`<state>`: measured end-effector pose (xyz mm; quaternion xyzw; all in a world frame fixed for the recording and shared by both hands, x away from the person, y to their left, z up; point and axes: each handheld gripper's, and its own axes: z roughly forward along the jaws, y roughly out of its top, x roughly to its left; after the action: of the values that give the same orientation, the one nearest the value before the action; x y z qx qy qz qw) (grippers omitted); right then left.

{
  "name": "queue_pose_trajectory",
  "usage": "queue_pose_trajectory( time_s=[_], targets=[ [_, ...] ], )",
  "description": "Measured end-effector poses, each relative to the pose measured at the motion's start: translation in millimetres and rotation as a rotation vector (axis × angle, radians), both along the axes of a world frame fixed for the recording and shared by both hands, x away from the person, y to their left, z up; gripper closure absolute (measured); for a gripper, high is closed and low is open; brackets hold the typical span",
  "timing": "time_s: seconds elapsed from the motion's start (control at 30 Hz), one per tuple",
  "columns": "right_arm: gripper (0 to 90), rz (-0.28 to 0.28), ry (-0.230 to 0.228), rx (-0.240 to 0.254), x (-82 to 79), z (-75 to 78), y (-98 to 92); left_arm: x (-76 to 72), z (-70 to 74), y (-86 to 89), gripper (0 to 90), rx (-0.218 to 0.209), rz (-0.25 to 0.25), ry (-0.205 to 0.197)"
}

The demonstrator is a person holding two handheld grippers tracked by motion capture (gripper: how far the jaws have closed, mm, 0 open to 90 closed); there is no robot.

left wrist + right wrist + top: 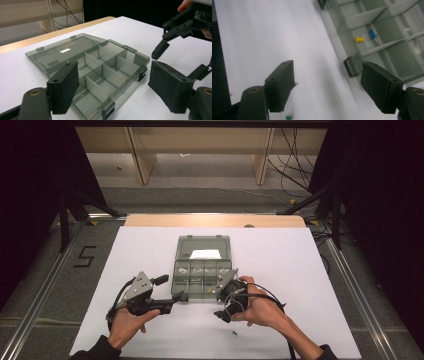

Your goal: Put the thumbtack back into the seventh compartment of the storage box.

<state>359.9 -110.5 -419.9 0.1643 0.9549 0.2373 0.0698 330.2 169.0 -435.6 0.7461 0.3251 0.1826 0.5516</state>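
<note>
Tongs of the left gripper [170, 292] and right gripper [325, 85] gape wide, empty, beside the organizer box [202, 267].

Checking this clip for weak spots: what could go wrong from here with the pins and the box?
1. The green pin lies on the white sheet at the very edge of the right gripper view; the open right tongs may miss or flick so small a thing.
2. The left tongs stand open around the box corner without gripping, so a nudge could slide it.
</note>
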Motion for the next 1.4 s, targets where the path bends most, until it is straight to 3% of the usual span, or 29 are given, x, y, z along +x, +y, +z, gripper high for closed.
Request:
queue_pose_trajectory(
  time_s=[0.33,0.7,1.1,1.4],
  targets=[
    [28.9,-0.013,0.036,-0.043,-15.2,-9.7,-19.5,-0.3,0.1,-0.7,23.3,-0.003,0.003,-0.004],
    [30.6,-0.010,0.059,-0.055,-26.3,-13.3,-29.0,-0.2,0.3,-0.4,23.4,0.001,0.001,-0.009],
    [43.4,0.040,0.112,-0.110,-33.9,-22.9,-26.9,-0.4,0.2,-0.7,23.4,0.000,0.003,-0.008],
    [53.4,0.075,0.126,-0.142,-39.0,-29.6,-22.4,-1.1,-0.1,-1.8,23.4,-0.008,0.006,0.002]
  ],
)
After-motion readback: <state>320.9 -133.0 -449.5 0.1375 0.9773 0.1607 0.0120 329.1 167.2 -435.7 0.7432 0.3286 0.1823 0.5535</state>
